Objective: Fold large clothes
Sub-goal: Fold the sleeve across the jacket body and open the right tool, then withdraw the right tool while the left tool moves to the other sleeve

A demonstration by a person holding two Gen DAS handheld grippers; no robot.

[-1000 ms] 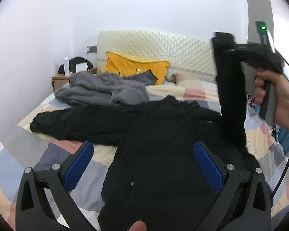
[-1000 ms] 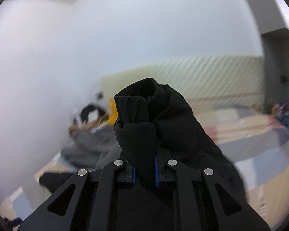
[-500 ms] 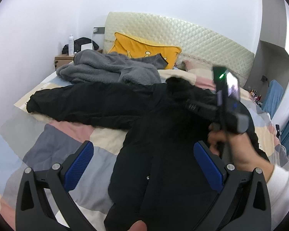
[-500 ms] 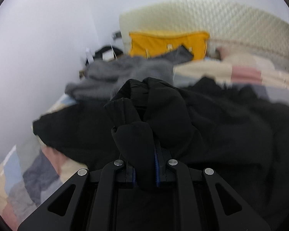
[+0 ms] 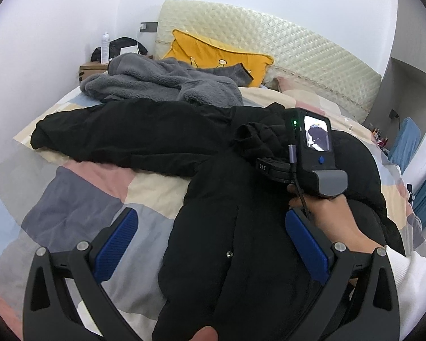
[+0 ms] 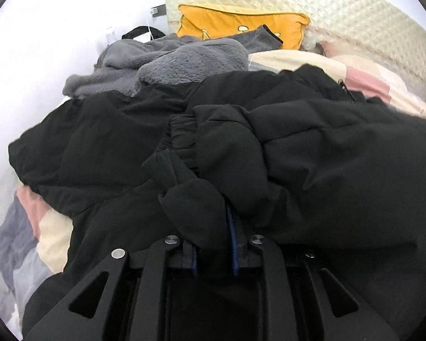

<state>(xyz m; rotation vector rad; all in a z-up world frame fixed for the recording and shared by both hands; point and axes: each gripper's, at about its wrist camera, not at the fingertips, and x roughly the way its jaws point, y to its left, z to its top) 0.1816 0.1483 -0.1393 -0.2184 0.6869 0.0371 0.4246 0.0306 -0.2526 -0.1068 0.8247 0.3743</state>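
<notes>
A large black padded jacket (image 5: 235, 244) lies spread on the bed, its left sleeve (image 5: 108, 139) stretched out to the left. My right gripper (image 6: 214, 236) is shut on the cuff of the other sleeve (image 6: 193, 199) and holds it low over the jacket's body (image 6: 340, 170). In the left wrist view the right gripper (image 5: 272, 167) sits over the jacket's chest with the sleeve end (image 5: 255, 139) bunched ahead of it. My left gripper (image 5: 210, 241) is open and empty above the jacket's lower part.
A grey fleece garment (image 5: 162, 85) lies heaped behind the jacket. A yellow pillow (image 5: 213, 54) leans on the cream quilted headboard (image 5: 298, 54). A nightstand (image 5: 92, 69) with a bottle stands at the far left. The patchwork bedspread (image 5: 79, 199) shows at the left.
My right gripper has swung the held sleeve down from high at the right to low over the jacket's chest. The left gripper stayed open, with its view tilting slightly downward.
</notes>
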